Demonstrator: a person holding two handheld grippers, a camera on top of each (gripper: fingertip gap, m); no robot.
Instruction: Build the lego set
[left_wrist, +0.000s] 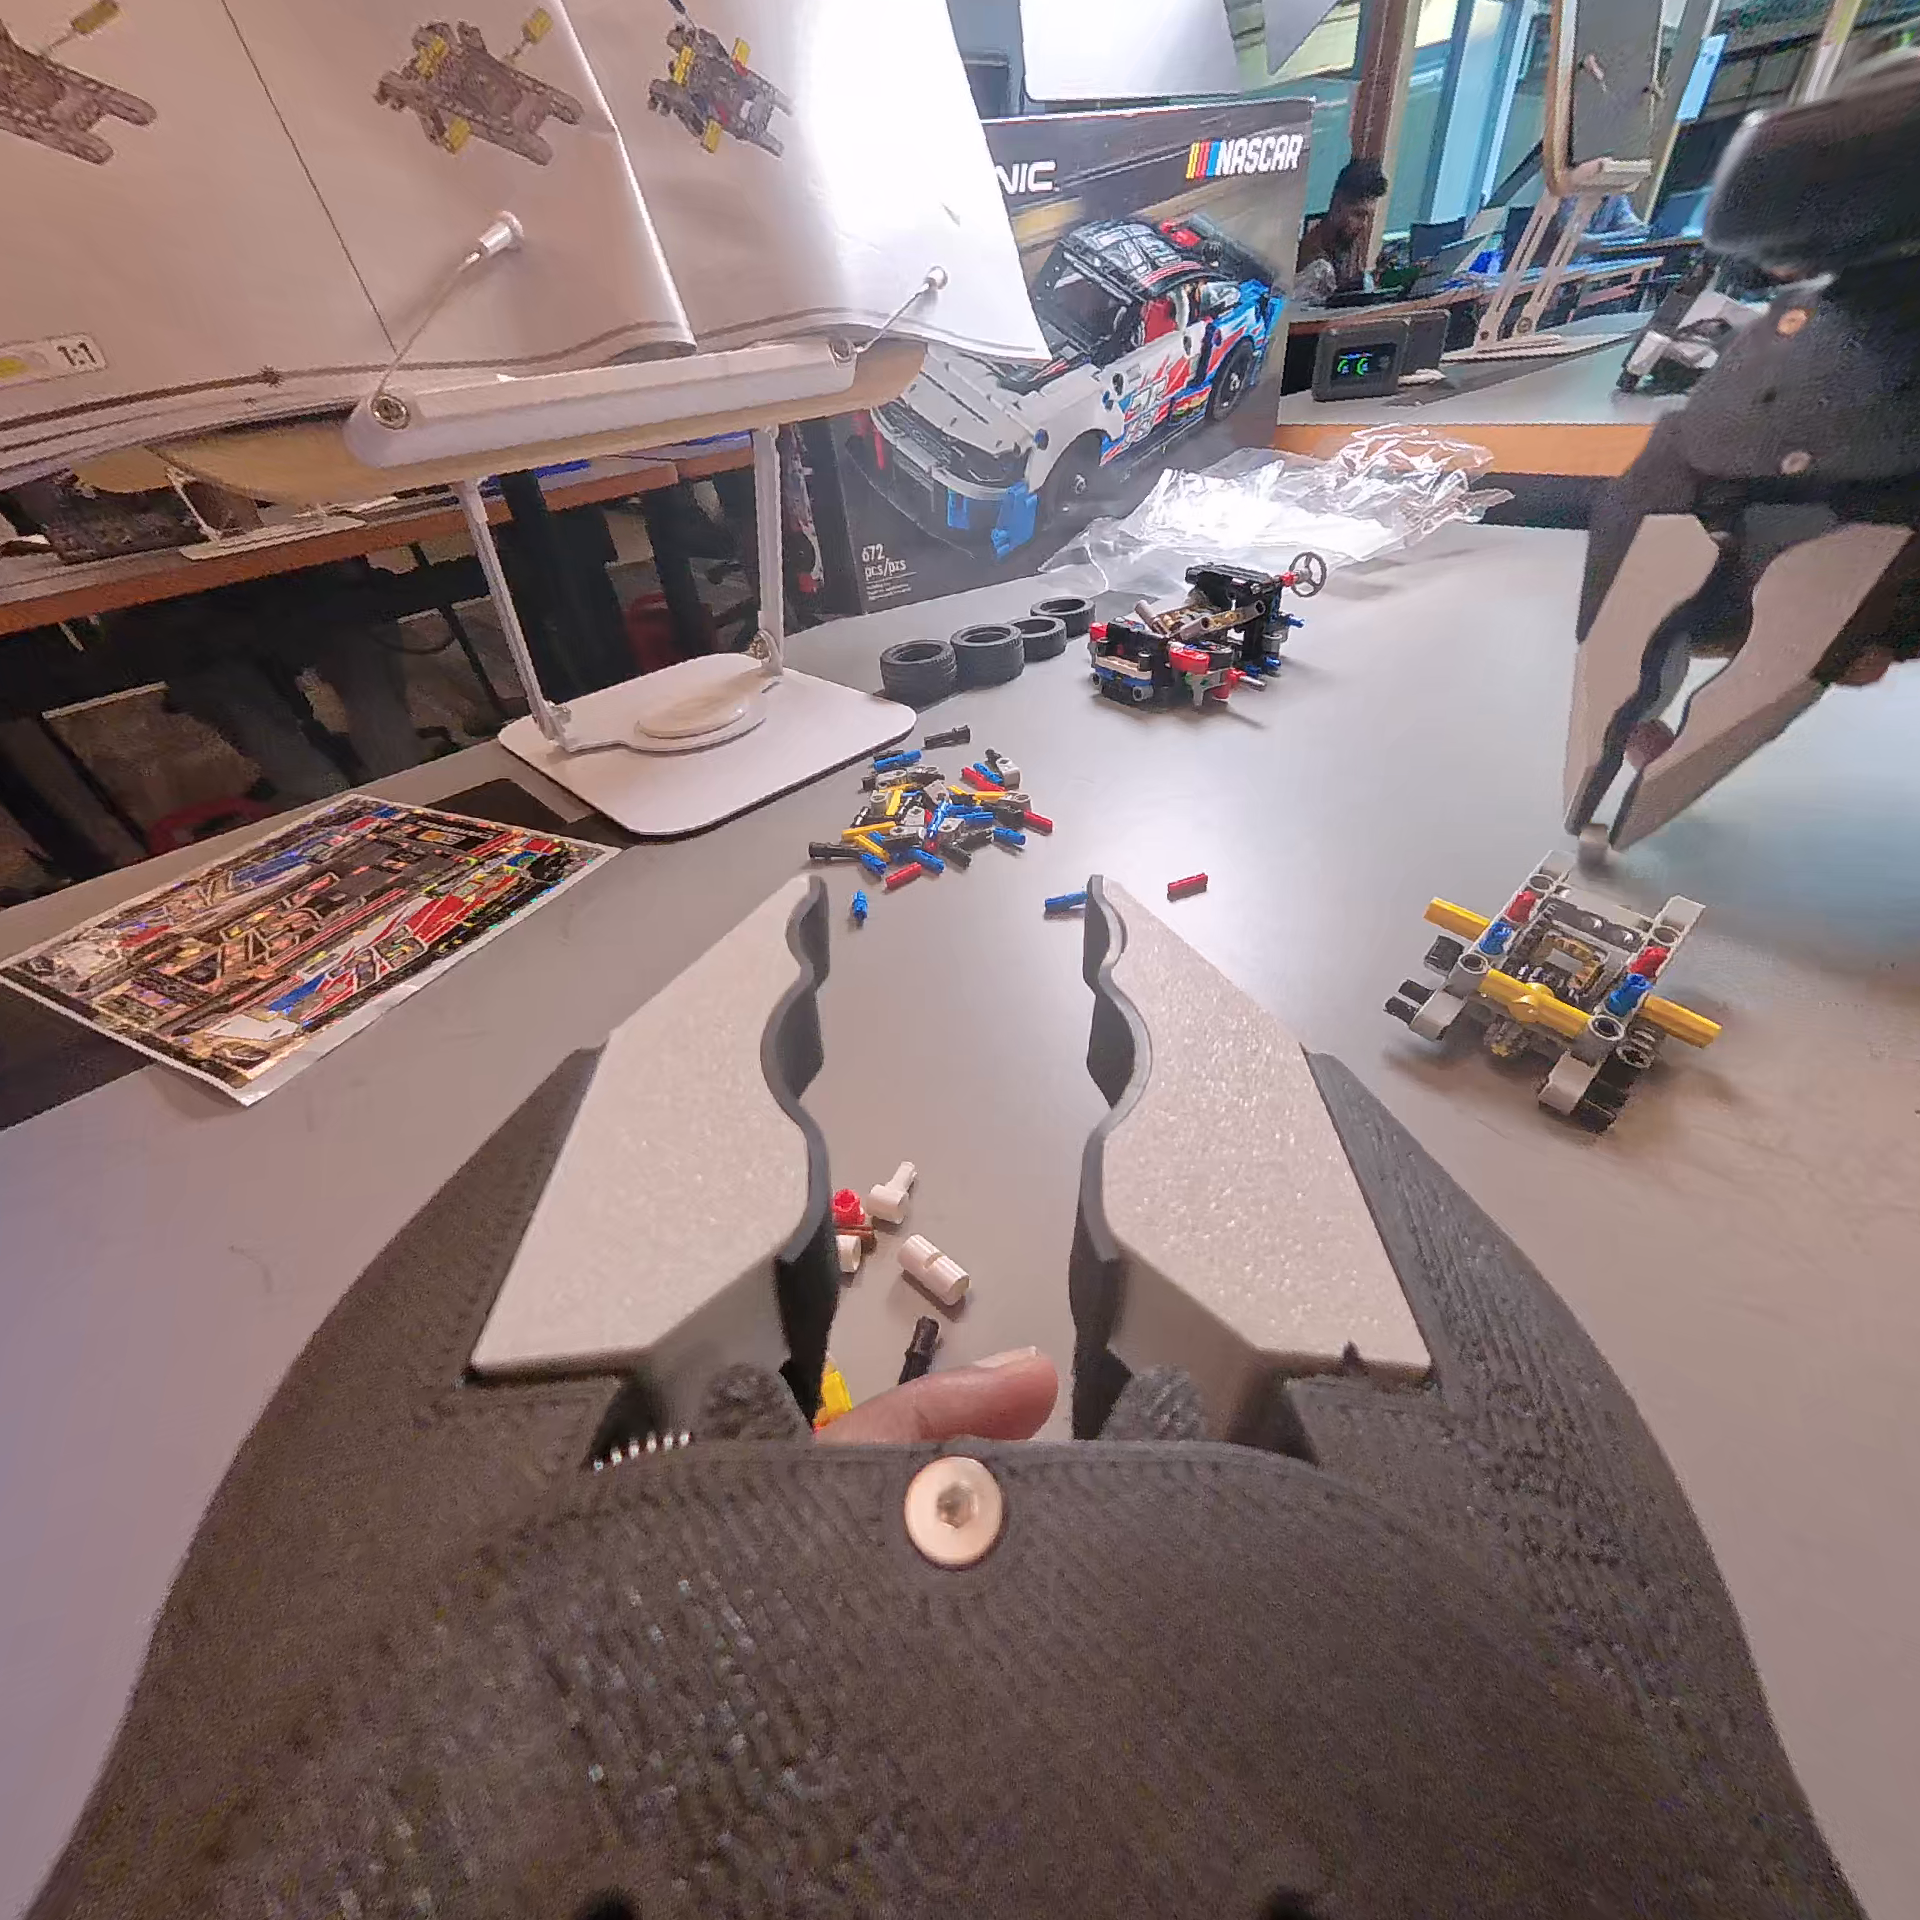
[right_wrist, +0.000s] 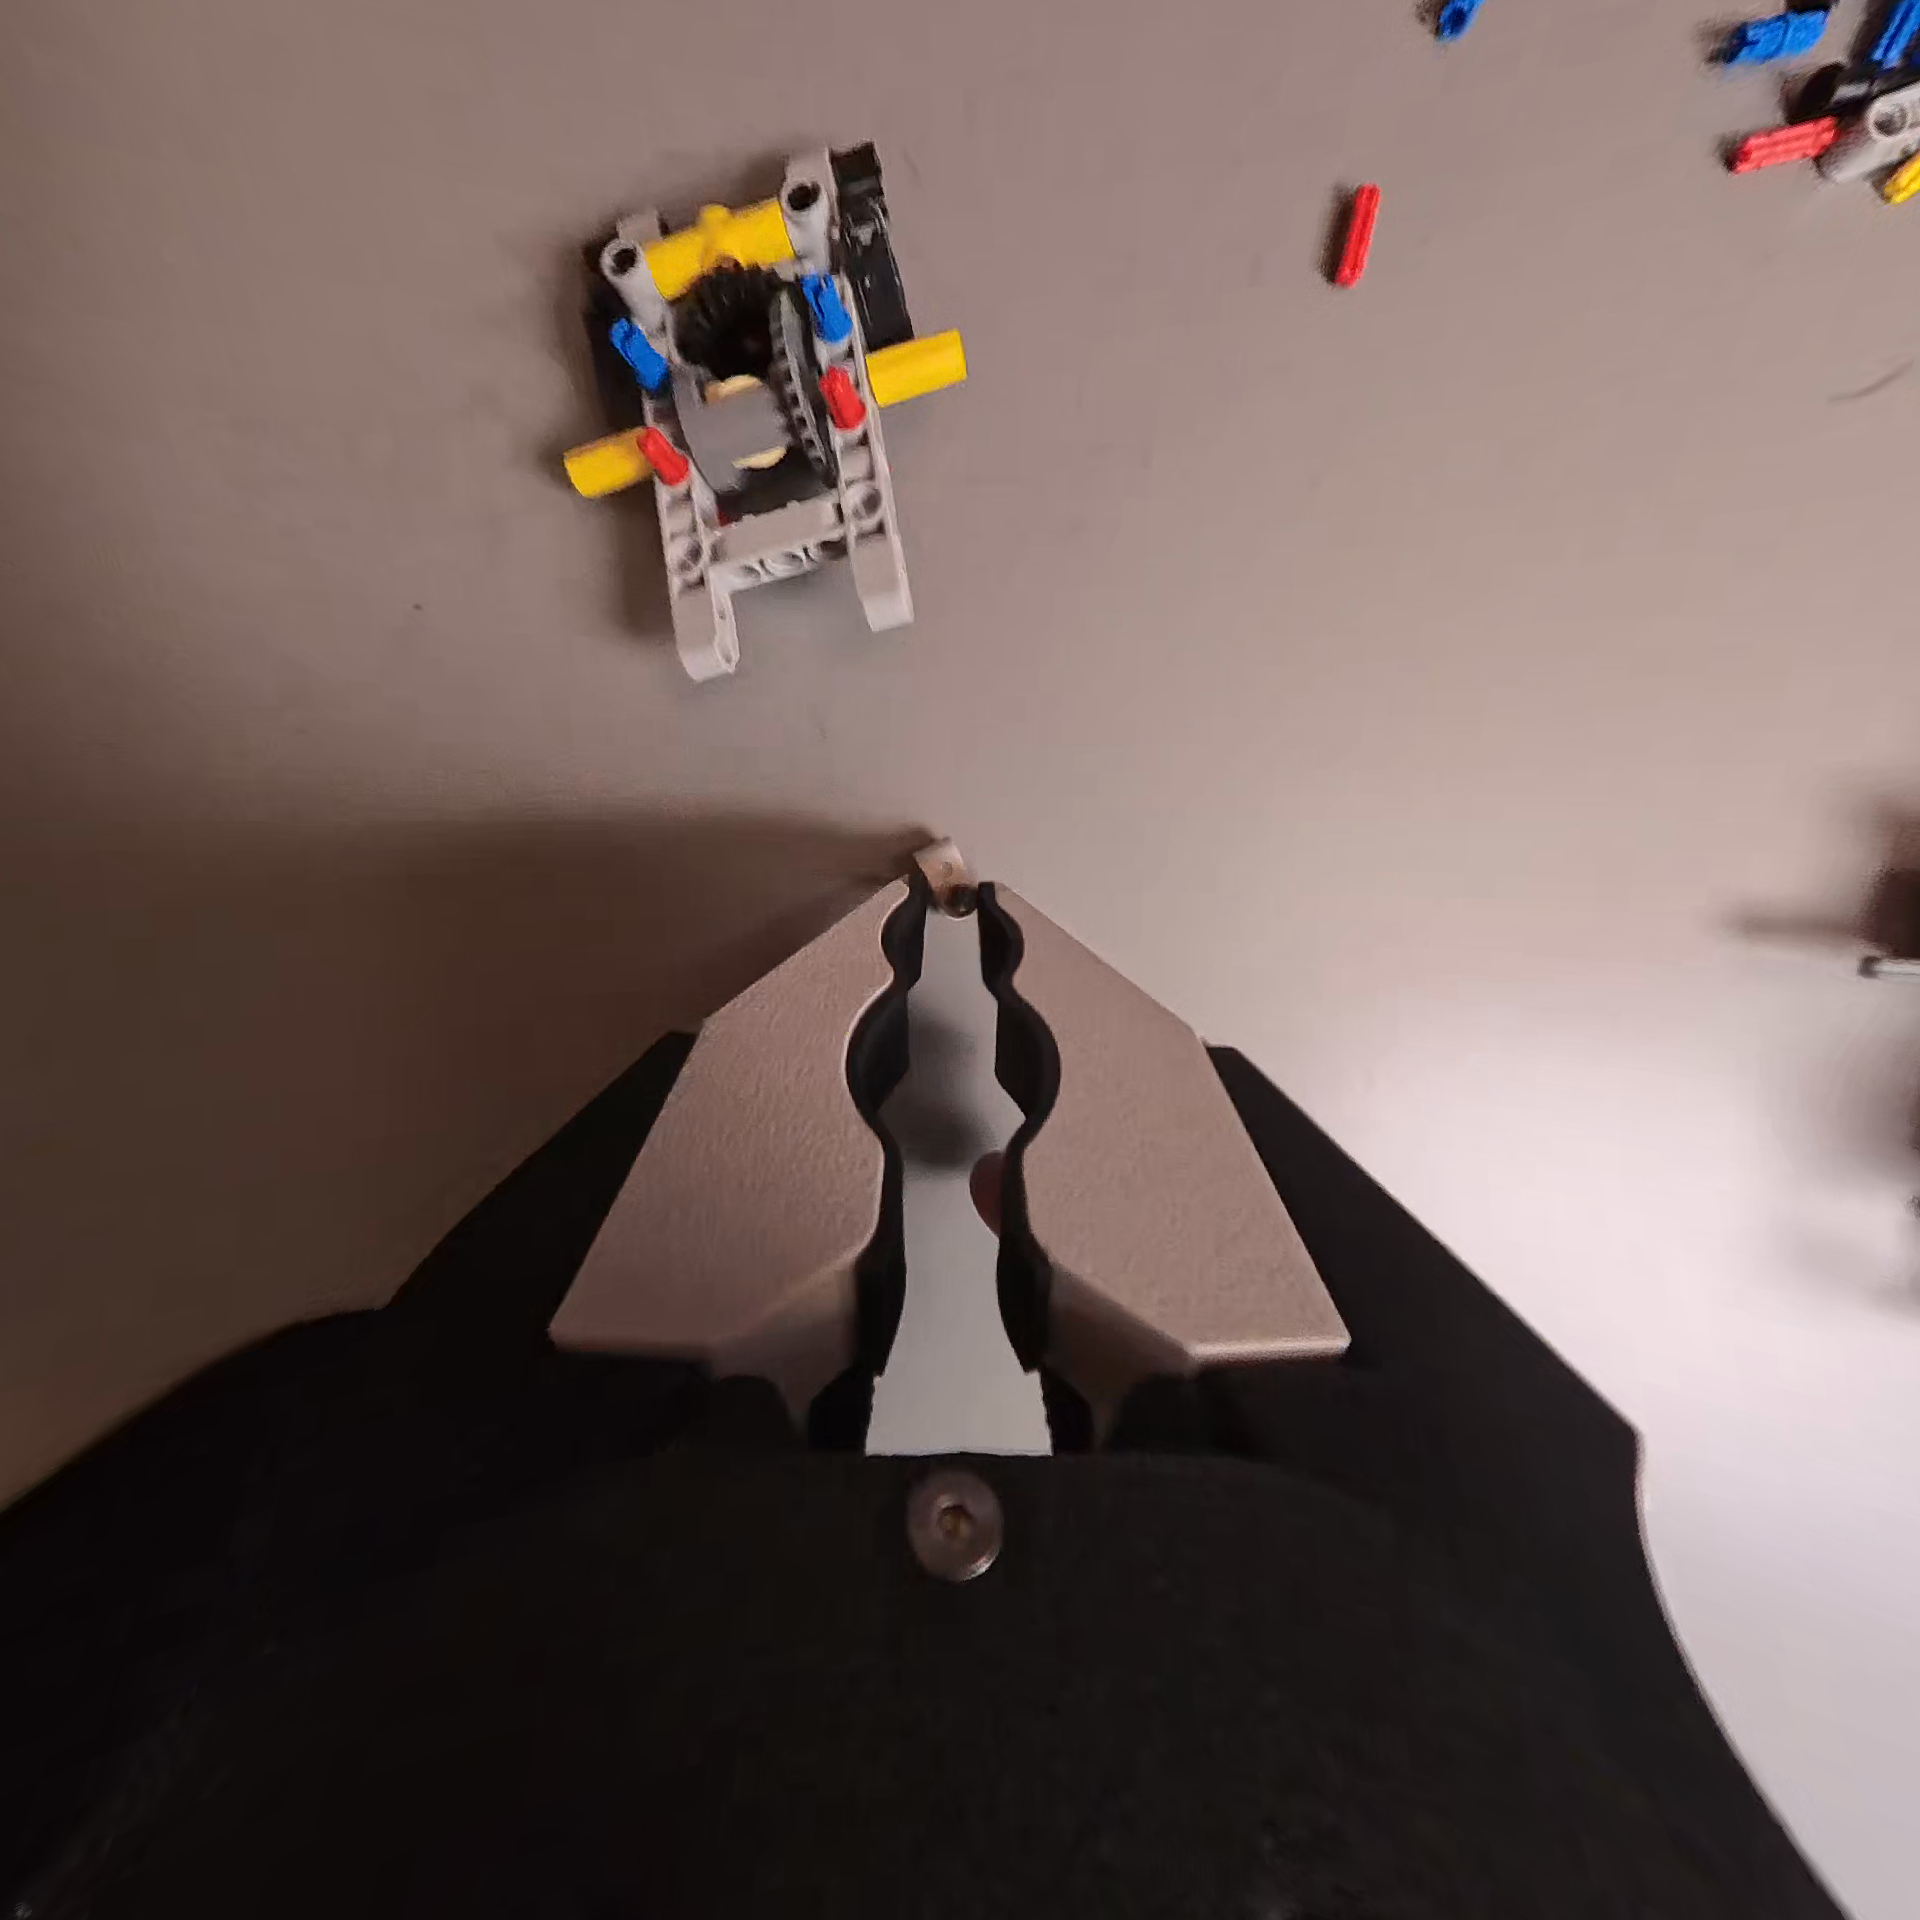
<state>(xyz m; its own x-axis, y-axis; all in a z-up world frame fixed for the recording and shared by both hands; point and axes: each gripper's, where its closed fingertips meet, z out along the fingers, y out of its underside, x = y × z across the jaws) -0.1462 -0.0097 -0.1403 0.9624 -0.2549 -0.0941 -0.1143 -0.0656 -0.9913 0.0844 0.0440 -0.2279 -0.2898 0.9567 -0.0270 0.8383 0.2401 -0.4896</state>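
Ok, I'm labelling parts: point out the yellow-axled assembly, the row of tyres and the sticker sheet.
yellow-axled assembly (left_wrist: 1553, 987), left wrist view, on its grey frame.
row of tyres (left_wrist: 985, 650), left wrist view, on the second tyre.
sticker sheet (left_wrist: 301, 928), left wrist view, on its printed middle.

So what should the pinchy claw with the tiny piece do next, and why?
Probably carry it across to the grey and yellow frame. The right gripper pinches a small pale piece at its tips, apart from the frame, while the left gripper hangs open.
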